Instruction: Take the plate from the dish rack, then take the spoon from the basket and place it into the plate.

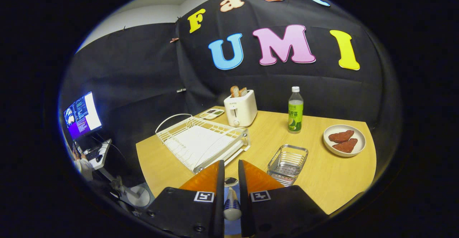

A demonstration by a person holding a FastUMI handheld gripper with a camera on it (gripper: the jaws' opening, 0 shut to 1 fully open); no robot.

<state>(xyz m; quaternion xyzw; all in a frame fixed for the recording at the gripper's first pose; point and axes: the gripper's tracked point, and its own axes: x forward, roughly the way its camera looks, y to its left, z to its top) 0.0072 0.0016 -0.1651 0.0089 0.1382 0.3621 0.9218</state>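
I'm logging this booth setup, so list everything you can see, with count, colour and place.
Wooden table: one, light tan, under everything.
White wire dish rack: one, just beyond the fingers.
Metal mesh basket: one, silver, beside the rack.
White toaster: one, bread in its slots, behind the rack.
Green drink bottle: one, white cap, beside the toaster.
White round plate: one, two brown food pieces, past the basket.
Monitor: one, lit, off the table.
Spoon: one, white handle with blue stripes, between the fingers.
Hand-held gripper: one, fingers close around the spoon.

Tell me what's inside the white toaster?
Two slices of toast stick up out of the toaster. You see just their tops; the rest hides down inside. The gripper is far off, fingers closed on a spoon.
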